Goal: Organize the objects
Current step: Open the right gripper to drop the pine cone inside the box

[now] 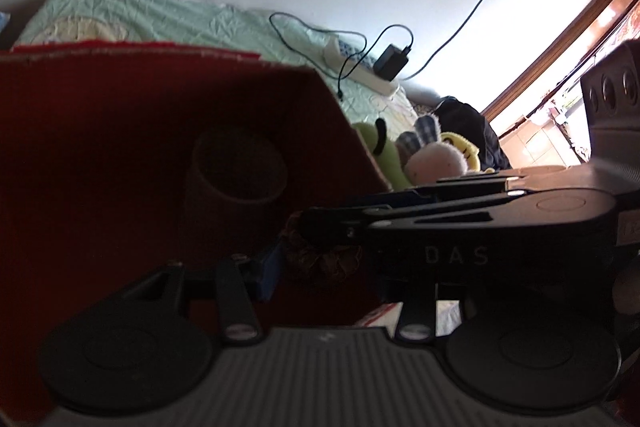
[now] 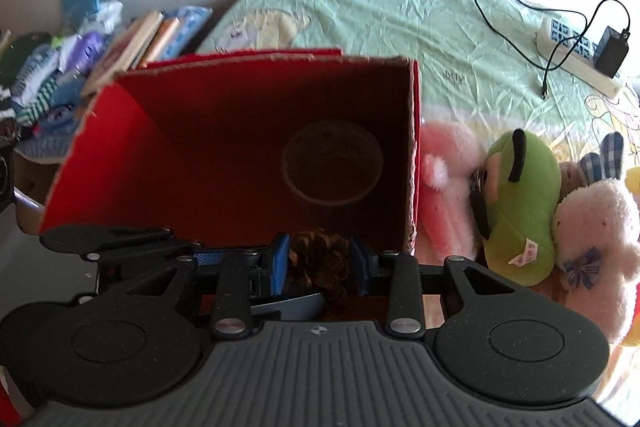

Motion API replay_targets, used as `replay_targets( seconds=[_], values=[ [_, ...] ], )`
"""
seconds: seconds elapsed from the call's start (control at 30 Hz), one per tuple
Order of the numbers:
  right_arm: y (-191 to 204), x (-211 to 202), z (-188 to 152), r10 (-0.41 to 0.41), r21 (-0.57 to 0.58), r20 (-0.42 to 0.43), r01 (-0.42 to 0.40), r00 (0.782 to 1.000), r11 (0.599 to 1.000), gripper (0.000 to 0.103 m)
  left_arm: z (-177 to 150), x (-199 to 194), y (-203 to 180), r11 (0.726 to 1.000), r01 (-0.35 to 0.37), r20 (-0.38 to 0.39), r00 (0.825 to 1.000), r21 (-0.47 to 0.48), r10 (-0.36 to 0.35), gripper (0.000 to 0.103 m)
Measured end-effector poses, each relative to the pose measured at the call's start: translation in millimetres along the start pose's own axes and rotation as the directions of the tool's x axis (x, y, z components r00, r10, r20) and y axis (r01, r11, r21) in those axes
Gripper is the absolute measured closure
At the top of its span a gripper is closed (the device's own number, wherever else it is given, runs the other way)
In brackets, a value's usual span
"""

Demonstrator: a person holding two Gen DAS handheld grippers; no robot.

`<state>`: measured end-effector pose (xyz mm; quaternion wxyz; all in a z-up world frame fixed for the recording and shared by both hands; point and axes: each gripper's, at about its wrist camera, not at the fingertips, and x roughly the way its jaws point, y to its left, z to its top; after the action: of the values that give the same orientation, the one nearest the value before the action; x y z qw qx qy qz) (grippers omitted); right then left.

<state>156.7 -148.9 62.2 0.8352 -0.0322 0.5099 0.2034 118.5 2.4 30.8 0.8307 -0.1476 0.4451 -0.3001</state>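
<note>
A red cardboard box lies open on the bed, with a round cup-like container inside at the back; the box and container also show in the left wrist view. My right gripper is shut on a brown pine cone at the box's front edge. My left gripper is next to the same pine cone, with the right gripper's fingers crossing in front of it; whether its jaws are shut is hidden.
Plush toys lie right of the box: pink, green, white. A power strip with a black adapter and cables lies on the green bedsheet. Books and clothes are piled at the left.
</note>
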Motion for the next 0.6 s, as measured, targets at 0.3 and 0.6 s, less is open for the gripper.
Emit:
replay_targets(
  seconds=[0.3, 0.6],
  values=[
    [-6, -2, -2, 0.013, 0.021, 0.047, -0.014, 0.999, 1.000, 0.068, 3, 13, 7, 1.000, -0.016, -0.048, 0.999, -0.022, 0.015, 0.057],
    [-16, -8, -8, 0.041, 0.097, 0.118, -0.053, 0.992, 0.994, 0.069, 3, 3, 3, 0.992, -0.123, -0.029, 0.992, 0.040, 0.124, 0.057]
  ],
)
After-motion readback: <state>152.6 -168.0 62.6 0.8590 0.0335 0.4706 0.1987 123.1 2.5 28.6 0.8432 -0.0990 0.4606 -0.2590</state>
